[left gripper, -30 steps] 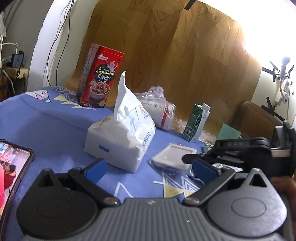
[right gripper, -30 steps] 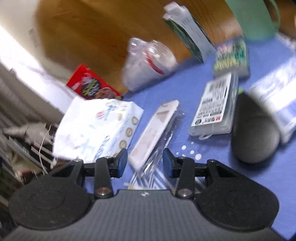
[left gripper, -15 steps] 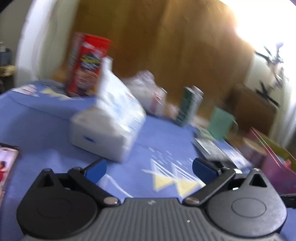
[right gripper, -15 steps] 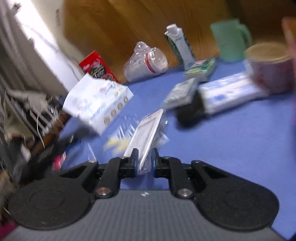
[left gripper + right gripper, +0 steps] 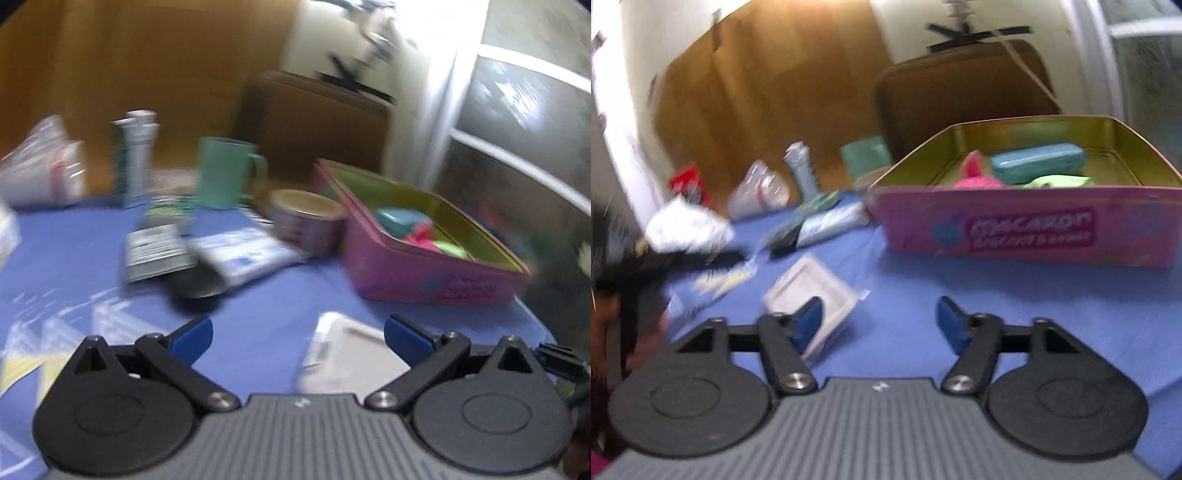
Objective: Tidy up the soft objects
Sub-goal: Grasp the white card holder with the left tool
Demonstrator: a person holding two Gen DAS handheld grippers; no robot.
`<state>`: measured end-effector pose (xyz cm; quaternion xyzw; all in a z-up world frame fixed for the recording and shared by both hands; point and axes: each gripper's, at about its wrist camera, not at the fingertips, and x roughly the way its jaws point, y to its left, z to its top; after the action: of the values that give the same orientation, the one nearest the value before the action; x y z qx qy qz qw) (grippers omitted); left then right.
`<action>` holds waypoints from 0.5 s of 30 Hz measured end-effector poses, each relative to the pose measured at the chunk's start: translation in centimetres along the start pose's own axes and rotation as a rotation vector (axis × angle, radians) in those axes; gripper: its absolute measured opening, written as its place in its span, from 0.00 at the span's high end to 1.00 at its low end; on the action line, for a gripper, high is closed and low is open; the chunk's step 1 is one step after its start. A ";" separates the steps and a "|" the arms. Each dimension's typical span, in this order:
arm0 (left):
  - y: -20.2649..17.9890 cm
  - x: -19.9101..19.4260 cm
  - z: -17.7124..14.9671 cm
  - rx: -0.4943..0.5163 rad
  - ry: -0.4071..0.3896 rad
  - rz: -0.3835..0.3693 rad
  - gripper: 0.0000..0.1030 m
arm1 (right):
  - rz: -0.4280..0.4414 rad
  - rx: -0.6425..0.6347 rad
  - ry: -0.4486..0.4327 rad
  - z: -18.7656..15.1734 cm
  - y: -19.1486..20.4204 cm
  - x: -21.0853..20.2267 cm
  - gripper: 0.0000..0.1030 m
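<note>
A flat white packet in clear wrap (image 5: 812, 291) lies on the blue cloth, just ahead of my right gripper's left finger; it also shows between my left gripper's fingers (image 5: 347, 354). My right gripper (image 5: 881, 325) is open and empty. My left gripper (image 5: 297, 338) is open and empty, low over the cloth. A pink "Macaron" tin (image 5: 1027, 229) stands open ahead, with a teal case (image 5: 1038, 166), a pink soft thing (image 5: 975, 177) and a light green cloth (image 5: 1060, 181) inside. The tin also shows in the left wrist view (image 5: 424, 273).
On the cloth to the left are a white tissue pack (image 5: 687, 229), a bagged stack of cups (image 5: 757, 195), a carton (image 5: 135, 158), a green mug (image 5: 225, 173), a round tin (image 5: 306, 221), flat packets (image 5: 155, 251) and a black object (image 5: 195, 288). A brown chair back (image 5: 960, 92) stands behind.
My right gripper let go of the white packet and opened; the packet now lies on the cloth near the pink tin. Both views have swung right toward the tin.
</note>
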<state>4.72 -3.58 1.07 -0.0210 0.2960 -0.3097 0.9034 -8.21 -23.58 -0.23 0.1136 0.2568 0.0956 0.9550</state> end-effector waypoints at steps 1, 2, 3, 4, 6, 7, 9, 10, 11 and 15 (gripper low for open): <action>-0.7 0.6 0.0 0.020 0.014 -0.001 0.00 | 0.001 -0.047 0.004 -0.5 1.0 0.5 0.18; -1.3 1.2 -0.1 0.032 0.031 -0.003 0.00 | 0.008 -0.094 0.013 -0.9 2.0 1.0 0.18; -1.7 1.7 -0.1 0.035 0.043 -0.008 0.00 | 0.008 -0.136 0.021 -1.1 2.9 1.6 0.18; -2.0 1.9 -0.4 0.033 0.058 -0.015 0.01 | -0.001 -0.169 0.027 -1.2 3.6 2.1 0.18; -2.1 2.3 -0.8 0.019 0.086 -0.030 0.05 | -0.008 -0.195 0.047 -0.9 4.4 3.4 0.19; -2.1 2.4 -1.1 0.007 0.106 -0.041 0.12 | -0.003 -0.194 0.058 -0.9 4.4 3.9 0.21; -2.1 2.1 -1.7 0.010 0.104 -0.043 0.16 | 0.004 -0.193 0.068 -1.0 4.0 4.4 0.35; -2.4 2.0 -1.9 0.023 0.111 -0.047 0.21 | -0.001 -0.201 0.057 -1.0 4.2 4.6 0.38; -2.6 1.8 -1.8 0.032 0.115 -0.050 0.26 | 0.005 -0.204 0.051 -0.9 4.1 4.7 0.50; -3.6 1.0 -0.4 0.017 0.082 -0.086 0.26 | 0.002 -0.168 -0.003 -1.2 3.1 2.3 0.63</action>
<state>3.20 -7.00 1.00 -0.0134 0.3292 -0.3510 0.8765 -7.24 -19.91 -1.45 0.0336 0.2464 0.1178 0.9614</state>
